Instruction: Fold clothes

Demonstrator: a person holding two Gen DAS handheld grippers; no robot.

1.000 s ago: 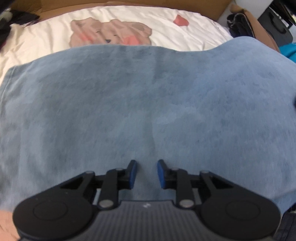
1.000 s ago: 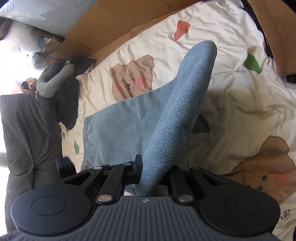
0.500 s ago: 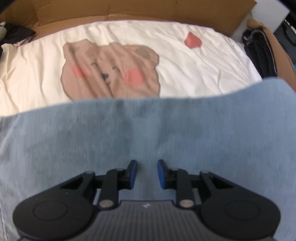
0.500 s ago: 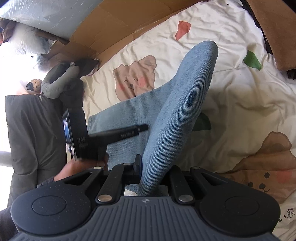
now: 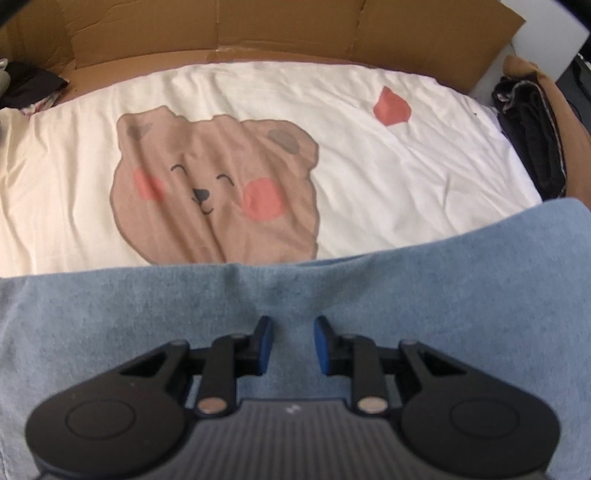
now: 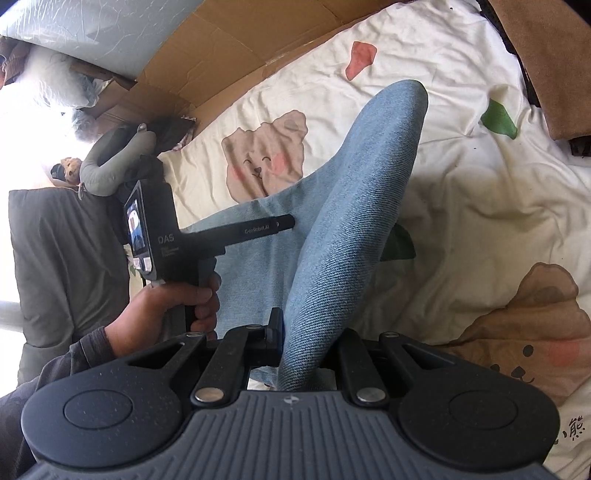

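Right wrist view shows the right gripper (image 6: 299,343) clamped on a lifted fold of the blue denim garment (image 6: 354,206), which lies on the bear-print sheet (image 6: 480,177). Left gripper (image 5: 291,345) hovers over the denim, fingers parted and empty. Laying the raised fold down flat, edges matched, would likely serve best.

I'm in a home bedroom: bed (image 5: 424,177) with bear-print sheet (image 5: 216,188), neck pillow (image 6: 110,162), flattened cardboard (image 5: 280,29) alongside.

Both wrist views look down close along their fingers over the light-blue denim garment (image 5: 369,295), sharing the cream bear-print bedsheet (image 6: 461,155).
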